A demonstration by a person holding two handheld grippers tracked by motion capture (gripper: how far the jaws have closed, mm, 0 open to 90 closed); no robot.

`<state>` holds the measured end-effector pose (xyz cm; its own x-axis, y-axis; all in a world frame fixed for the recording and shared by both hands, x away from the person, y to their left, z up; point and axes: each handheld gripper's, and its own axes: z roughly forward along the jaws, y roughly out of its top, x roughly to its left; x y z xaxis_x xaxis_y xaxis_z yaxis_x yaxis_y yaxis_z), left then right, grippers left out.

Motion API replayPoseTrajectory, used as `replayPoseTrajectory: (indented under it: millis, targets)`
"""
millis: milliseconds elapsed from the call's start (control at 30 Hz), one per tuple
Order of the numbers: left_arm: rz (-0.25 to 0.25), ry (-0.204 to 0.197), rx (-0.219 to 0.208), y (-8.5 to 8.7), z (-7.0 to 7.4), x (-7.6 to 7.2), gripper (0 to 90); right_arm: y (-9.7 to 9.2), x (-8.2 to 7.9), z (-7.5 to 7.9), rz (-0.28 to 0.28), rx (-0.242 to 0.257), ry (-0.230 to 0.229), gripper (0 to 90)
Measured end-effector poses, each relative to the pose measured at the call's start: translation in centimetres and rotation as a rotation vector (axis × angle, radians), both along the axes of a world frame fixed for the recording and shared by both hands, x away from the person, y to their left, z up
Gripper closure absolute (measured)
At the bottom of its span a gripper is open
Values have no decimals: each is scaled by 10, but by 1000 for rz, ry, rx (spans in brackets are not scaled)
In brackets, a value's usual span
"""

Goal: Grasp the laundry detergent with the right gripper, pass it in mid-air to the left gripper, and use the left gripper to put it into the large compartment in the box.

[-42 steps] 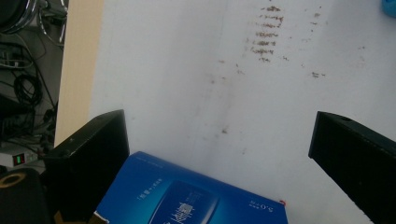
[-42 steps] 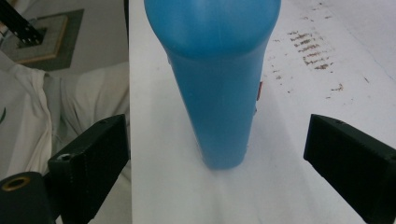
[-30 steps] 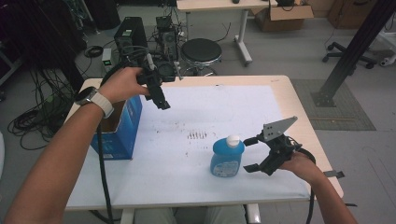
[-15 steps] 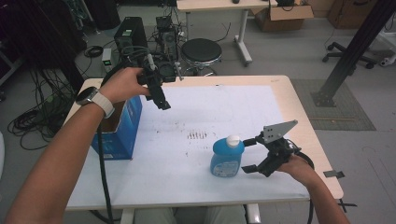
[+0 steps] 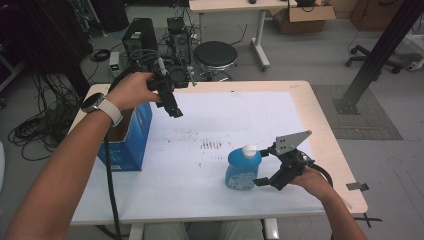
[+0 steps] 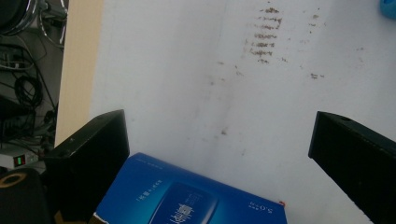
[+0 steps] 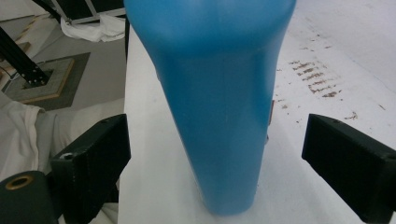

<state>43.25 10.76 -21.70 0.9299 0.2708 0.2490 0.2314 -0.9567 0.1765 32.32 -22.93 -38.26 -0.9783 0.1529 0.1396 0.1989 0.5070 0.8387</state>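
Right gripper (image 5: 267, 167) jaws spread wide, one on each side of the blue bottle (image 5: 242, 170), not touching it (clear gaps on both sides in the right gripper view). Bottle stands upright with a white cap, on the white table sheet (image 5: 240, 120) near the front right. Left gripper (image 5: 172, 102) also spread, gripping nothing, held in the air above the sheet's back left, just beside the open blue box (image 5: 131, 137) at the table's left edge. Brown smudges (image 5: 211, 145) mark the sheet between the two.
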Motion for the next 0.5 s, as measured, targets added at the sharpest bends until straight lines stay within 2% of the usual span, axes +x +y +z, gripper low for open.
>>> replayPoseTrajectory:
  millis: [500]
  targets:
    - [-3, -3, 6, 0, 1, -1, 57, 18, 2, -12, -4, 18, -1, 83]
